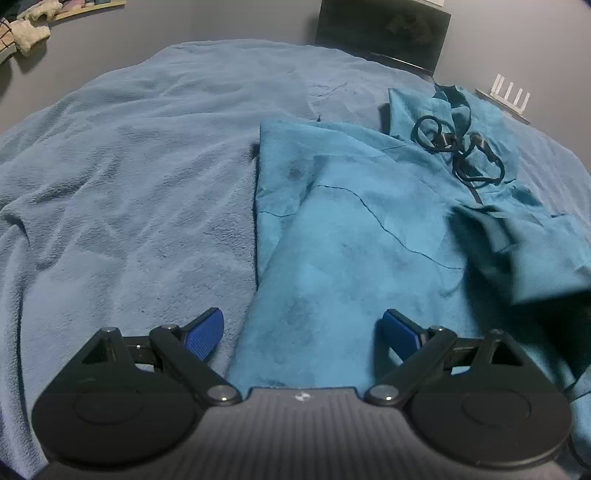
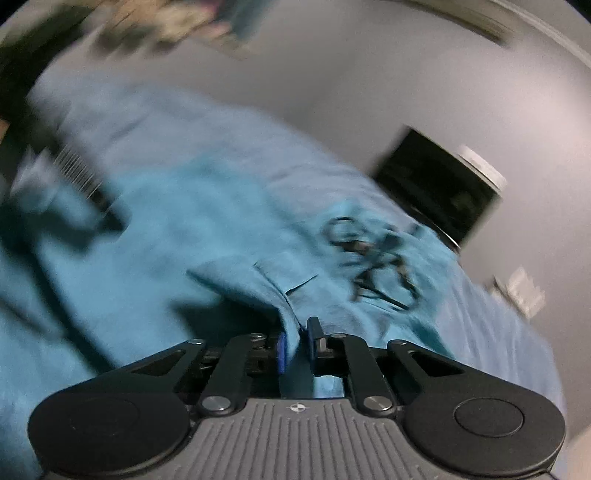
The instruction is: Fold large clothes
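A teal hooded sweatshirt (image 1: 354, 236) lies on a light blue blanket (image 1: 129, 177), its left edge folded straight and its black drawstrings (image 1: 458, 147) coiled near the hood at the far right. My left gripper (image 1: 303, 325) hangs open just above the garment's near edge, with nothing between its blue pads. In the blurred right wrist view the same sweatshirt (image 2: 229, 236) fills the middle. A fold of its cloth runs up between the fingers of my right gripper (image 2: 295, 339), which is shut on it. The drawstrings (image 2: 373, 254) lie beyond that fold.
A dark box-like object (image 1: 384, 33) stands against the grey wall past the bed. A white router with antennas (image 1: 509, 98) sits at the far right. A shelf with soft toys (image 1: 29, 26) hangs at the upper left. The other gripper's body (image 2: 74, 177) shows at the left.
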